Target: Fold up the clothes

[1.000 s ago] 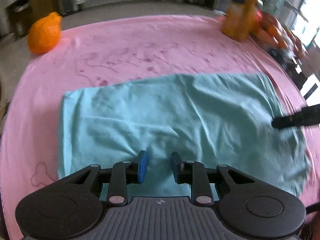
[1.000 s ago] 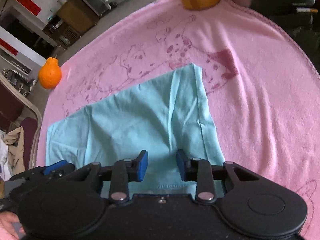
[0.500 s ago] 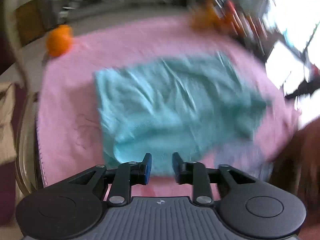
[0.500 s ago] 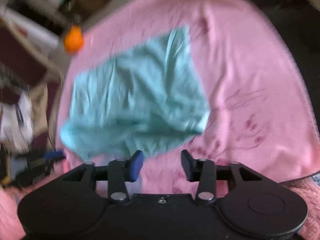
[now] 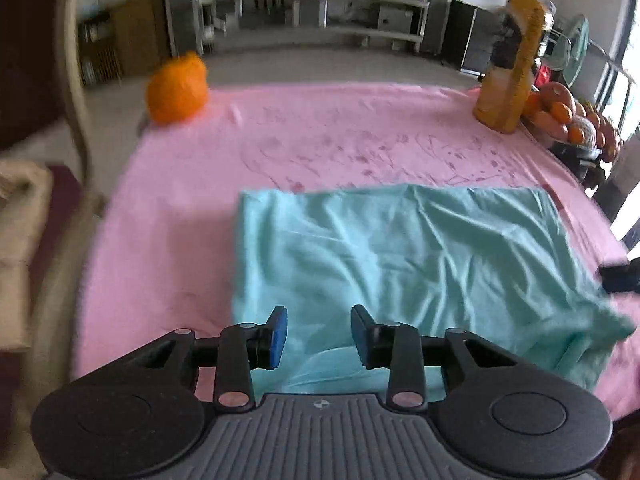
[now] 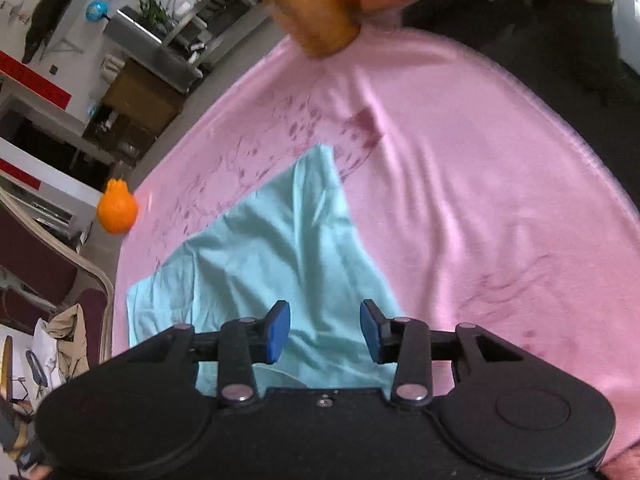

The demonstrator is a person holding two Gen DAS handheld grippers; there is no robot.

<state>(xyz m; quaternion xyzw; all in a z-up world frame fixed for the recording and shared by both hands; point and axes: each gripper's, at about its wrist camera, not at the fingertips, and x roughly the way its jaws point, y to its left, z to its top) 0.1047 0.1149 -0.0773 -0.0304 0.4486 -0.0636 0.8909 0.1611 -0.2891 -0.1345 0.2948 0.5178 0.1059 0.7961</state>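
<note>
A teal garment [image 5: 408, 264] lies folded flat on the pink cloth-covered table [image 5: 184, 200]; it also shows in the right wrist view [image 6: 276, 272]. My left gripper [image 5: 318, 330] is open and empty, hovering over the garment's near edge toward its left corner. My right gripper [image 6: 324, 332] is open and empty, over the garment's near edge toward its right side. A dark tip of the right gripper shows at the right edge of the left wrist view [image 5: 620, 276].
An orange plush toy [image 5: 178, 88] sits at the table's far left; it also shows in the right wrist view [image 6: 117, 210]. A yellow bottle [image 5: 508, 76] and a tray of fruit [image 5: 568, 120] stand at the far right. A chair [image 6: 60, 276] with clothes stands left of the table.
Both grippers pulled back and up from the garment, then came down over its near edge again. Both jaws have opened wider. The garment lies more rumpled.
</note>
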